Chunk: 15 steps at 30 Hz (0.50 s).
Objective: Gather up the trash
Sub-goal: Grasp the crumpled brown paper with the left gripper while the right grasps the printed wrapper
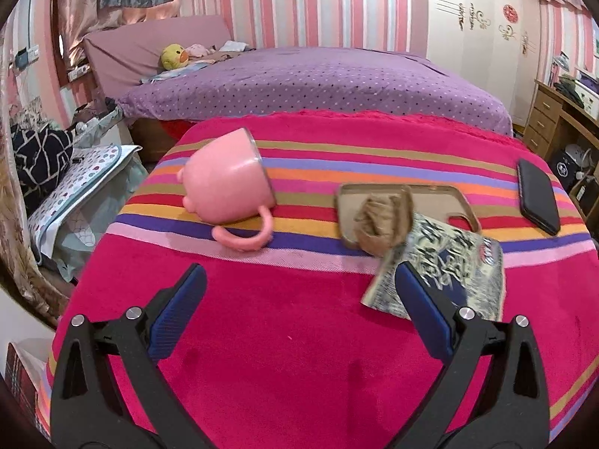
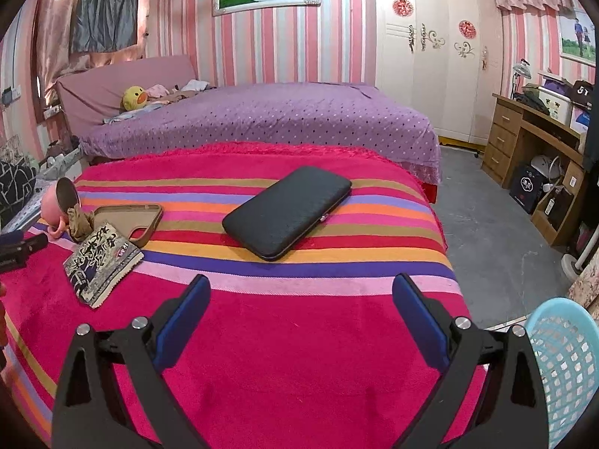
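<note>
Pink-red terry cloth with bright stripes covers the table (image 1: 284,336), and both grippers hang over its near edge with nothing in them. The left gripper (image 1: 299,295) has its blue pads spread wide; the right gripper (image 2: 299,310) is spread just as wide.

What looks like trash sits ahead and to the right of the left gripper: a printed snack wrapper (image 1: 449,269) lying flat, its near corner partly hidden behind the right-hand pad (image 1: 423,314), and just beyond it a crumpled brown wad (image 1: 382,220) resting in a tan phone case (image 1: 430,202). A pink mug (image 1: 228,183) lies on its side ahead and to the left. From the right gripper, the wrapper (image 2: 101,265) is far off to the left, a black wallet (image 2: 288,213) lies straight ahead, and a pale blue basket (image 2: 565,366) stands low at its right, off the table.

The left gripper seems best placed for the wrapper. I'd shift it right until the wrapper's near edge sits between the pads, tilt one pad under that raised edge, since flat foil slips, then close firmly before lifting. The basket is probably where it belongs, so a hand-over to the right may be needed.
</note>
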Available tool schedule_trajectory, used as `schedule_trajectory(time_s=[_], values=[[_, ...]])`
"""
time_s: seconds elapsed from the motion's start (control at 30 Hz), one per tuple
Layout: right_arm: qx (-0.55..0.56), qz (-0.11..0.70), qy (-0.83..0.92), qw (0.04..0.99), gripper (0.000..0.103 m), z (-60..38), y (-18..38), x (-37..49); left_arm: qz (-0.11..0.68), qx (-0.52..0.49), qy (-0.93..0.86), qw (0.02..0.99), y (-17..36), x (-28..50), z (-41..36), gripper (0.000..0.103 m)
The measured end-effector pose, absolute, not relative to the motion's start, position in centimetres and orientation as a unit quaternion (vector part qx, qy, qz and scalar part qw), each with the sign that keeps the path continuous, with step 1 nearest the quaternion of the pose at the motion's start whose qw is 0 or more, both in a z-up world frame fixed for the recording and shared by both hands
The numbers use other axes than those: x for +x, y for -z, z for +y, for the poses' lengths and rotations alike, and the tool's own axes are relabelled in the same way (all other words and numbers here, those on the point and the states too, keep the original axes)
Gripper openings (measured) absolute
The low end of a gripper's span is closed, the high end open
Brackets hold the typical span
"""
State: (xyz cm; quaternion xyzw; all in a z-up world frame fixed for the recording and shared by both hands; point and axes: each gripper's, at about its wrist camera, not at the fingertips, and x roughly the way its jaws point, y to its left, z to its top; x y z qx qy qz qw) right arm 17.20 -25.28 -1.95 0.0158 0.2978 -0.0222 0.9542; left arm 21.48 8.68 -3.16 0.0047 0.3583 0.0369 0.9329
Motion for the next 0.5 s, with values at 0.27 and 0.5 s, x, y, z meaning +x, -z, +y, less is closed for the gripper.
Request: schedule_trajectory(time_s=[0.27, 0.5], values=[[0.009, 0.307, 0.022, 0.952, 0.095, -24.3, 2.4, 19.3, 0.368, -0.015, -0.015, 0.929, 3.3, 24.1, 8.5, 0.097], [0.020, 0.318, 0.027, 0.947, 0.095, -24.4, 3.0, 20.2, 0.372, 0.018, 0.021, 0.928, 3.3, 25.9, 4.6, 0.092]])
